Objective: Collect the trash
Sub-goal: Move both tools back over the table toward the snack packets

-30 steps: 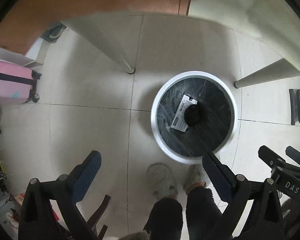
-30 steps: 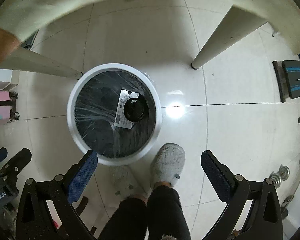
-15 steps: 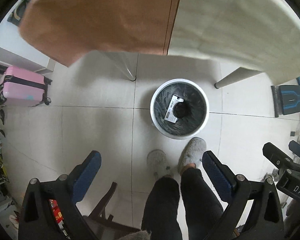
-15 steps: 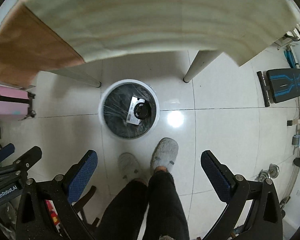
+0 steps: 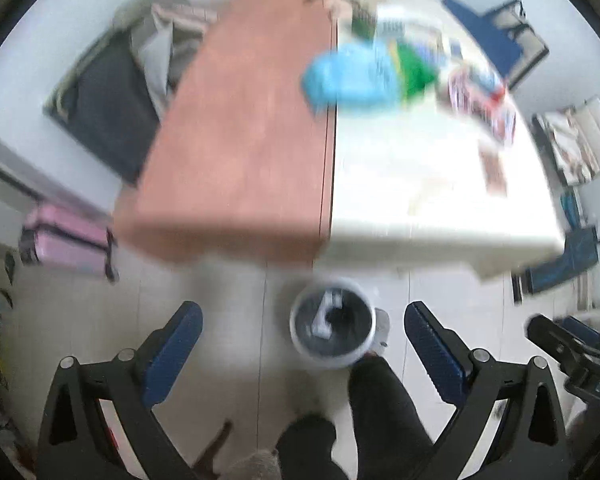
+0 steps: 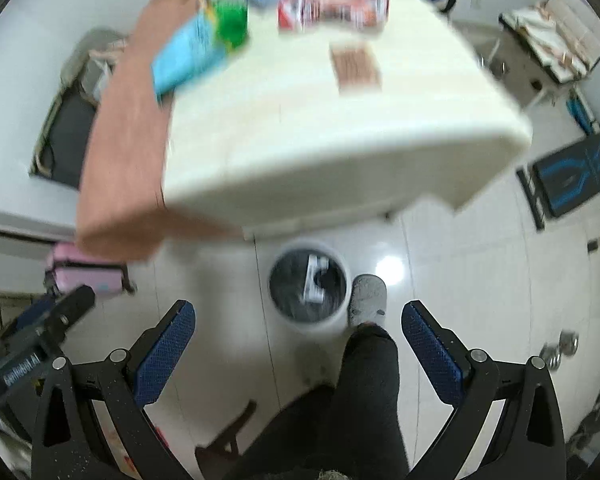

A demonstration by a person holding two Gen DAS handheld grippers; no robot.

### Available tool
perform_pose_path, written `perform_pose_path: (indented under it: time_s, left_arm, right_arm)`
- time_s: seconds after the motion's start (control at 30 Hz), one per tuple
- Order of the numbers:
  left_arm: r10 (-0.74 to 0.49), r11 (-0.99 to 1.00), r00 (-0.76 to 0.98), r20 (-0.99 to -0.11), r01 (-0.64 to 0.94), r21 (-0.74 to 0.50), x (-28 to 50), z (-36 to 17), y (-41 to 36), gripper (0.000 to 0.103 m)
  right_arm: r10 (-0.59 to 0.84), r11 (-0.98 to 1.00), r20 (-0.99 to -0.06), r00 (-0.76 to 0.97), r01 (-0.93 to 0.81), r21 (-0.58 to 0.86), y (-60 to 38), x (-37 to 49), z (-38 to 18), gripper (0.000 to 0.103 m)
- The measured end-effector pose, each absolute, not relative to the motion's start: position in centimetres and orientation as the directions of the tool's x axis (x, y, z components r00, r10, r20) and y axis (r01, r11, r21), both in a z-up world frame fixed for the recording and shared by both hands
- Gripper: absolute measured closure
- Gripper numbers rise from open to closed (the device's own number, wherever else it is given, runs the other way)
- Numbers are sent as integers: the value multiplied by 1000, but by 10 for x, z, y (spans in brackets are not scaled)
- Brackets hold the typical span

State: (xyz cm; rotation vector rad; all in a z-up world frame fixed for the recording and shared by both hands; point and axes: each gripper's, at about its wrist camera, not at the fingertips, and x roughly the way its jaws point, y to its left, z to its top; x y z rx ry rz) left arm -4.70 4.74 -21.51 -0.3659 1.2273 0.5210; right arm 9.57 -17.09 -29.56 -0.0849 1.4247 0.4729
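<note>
A round white trash bin (image 5: 332, 322) with a black liner stands on the floor below both grippers; it also shows in the right wrist view (image 6: 308, 286). A white labelled item and a dark round item lie inside it. My left gripper (image 5: 302, 350) is open and empty, high above the bin. My right gripper (image 6: 298, 346) is open and empty too. On the white table (image 6: 300, 128) lie a blue packet (image 6: 188, 56), a green item (image 6: 232, 20), a red-and-white box (image 6: 332, 8) and a brown flat packet (image 6: 356, 66), all blurred.
A brown tabletop (image 5: 240, 128) adjoins the white table (image 5: 420, 184). A pink suitcase (image 5: 66, 238) stands on the left. The person's legs and a grey slipper (image 6: 366, 294) are beside the bin. A blue bench (image 6: 572, 172) sits on the right.
Both grippers have risen well above the bin and tilted up. The tabletops and the items on them have come into view. The bin looks smaller.
</note>
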Motion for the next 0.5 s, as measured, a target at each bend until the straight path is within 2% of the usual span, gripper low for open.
perform_pose_path:
  time_s: [0.13,0.23,0.4,0.5]
  left_arm:
    - [260,815,241,-935,-573,79,36,-198,83,0]
    - [294,792,212,-932,-600,113,85,-202,103,0]
    - [278,783,135,-951,-606,143,151,-229,122,1]
    - [261,853,91,-961,-489,185,186,-252,115,1]
  right_arm:
    - [235,896,-966,110,-409,172,-152,182,-267,0]
    - [175,872,-977,120,-480,97,-127,250,-269,0]
    - [10,750,-997,71,-660,-39,-67,343,-325,0]
    - [-66,652,-997,36,-755,-70,-38,372,-367,0]
